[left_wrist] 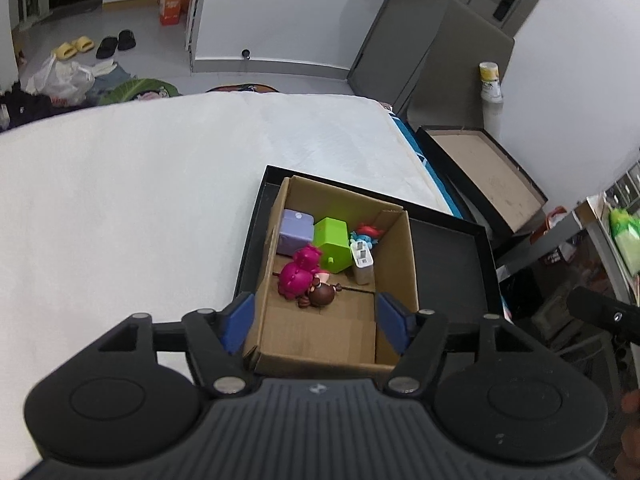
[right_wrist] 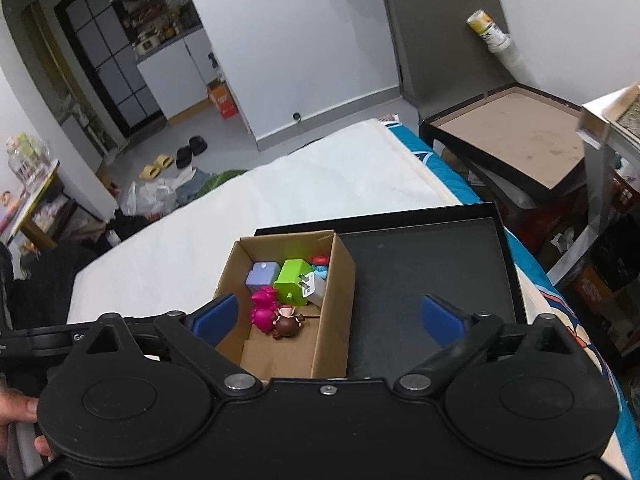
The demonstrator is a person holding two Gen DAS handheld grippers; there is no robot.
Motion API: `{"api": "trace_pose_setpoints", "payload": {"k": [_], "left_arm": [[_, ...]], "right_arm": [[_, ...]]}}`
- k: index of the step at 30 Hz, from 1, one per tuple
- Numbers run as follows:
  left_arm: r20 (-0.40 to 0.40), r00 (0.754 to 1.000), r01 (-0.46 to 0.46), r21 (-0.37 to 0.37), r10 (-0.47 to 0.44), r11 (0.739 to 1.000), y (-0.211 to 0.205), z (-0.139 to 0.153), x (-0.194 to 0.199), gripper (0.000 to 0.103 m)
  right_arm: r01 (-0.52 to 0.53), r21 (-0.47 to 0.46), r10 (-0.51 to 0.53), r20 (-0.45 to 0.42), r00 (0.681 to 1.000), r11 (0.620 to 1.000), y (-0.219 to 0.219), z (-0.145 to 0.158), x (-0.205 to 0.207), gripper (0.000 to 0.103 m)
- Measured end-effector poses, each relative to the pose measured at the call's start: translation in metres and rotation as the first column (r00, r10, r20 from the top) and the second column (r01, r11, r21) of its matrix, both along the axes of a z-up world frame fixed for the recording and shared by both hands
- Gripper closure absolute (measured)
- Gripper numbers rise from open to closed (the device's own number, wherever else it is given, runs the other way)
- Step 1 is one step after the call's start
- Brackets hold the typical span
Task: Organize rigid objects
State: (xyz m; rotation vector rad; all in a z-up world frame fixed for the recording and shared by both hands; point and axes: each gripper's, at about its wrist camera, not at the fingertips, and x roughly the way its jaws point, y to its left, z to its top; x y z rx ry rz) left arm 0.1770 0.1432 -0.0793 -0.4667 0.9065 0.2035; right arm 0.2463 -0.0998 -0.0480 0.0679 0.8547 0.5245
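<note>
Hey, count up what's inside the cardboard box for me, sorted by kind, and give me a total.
Inside the cardboard box:
Boxy plug adapters: 3, the purple one, the green one, the white one
Toy figures: 3, the magenta figure, the brown-haired figure, the blue figure with a red cap
Total: 6

One cardboard box [left_wrist: 394, 256] – inside: three figurines [left_wrist: 298, 276], two cubes [left_wrist: 332, 242], one white charger [left_wrist: 362, 266].
</note>
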Motion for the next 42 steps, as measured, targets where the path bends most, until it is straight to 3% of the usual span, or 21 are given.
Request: {"api": "trace_pose_setpoints", "payload": {"k": [5, 14, 19, 29, 42], "left_arm": [[-0.003, 0.999, 0.034, 0.026, -0.034, 0.999, -0.016, 0.014, -0.011, 0.024], [0.015, 0.999, 0.046, 0.070, -0.047, 0.997, -0.032, 0.042, -0.040, 0.023], [0.046, 0.998, 0.047, 0.096, -0.051, 0.994, -0.038, 0.060, -0.057, 0.011], [0.090, 0.993, 0.066, 0.135, -0.078, 0.989, -0.046, 0.087, -0.093, 0.010], [0.158, 0.985, 0.046, 0.114, -0.064, 0.992, -0.047, 0.108, -0.129, 0.010]], "right_arm": [[0.024, 0.028, -0.024, 0.009, 1.000, 0.999, -0.015, 0.005, -0.013, 0.000], [0.056, 0.008, -0.056, 0.078, 0.995, 0.998, -0.029, 0.023, -0.043, 0.000], [0.071, 0.047, -0.075, 0.076, 0.994, 0.996, -0.040, 0.027, -0.058, 0.000], [0.109, 0.116, -0.120, 0.097, 0.988, 0.987, -0.054, 0.036, -0.089, 0.000], [0.125, 0.108, -0.142, 0.164, 0.976, 0.986, -0.061, 0.054, -0.121, 0.000]]}}
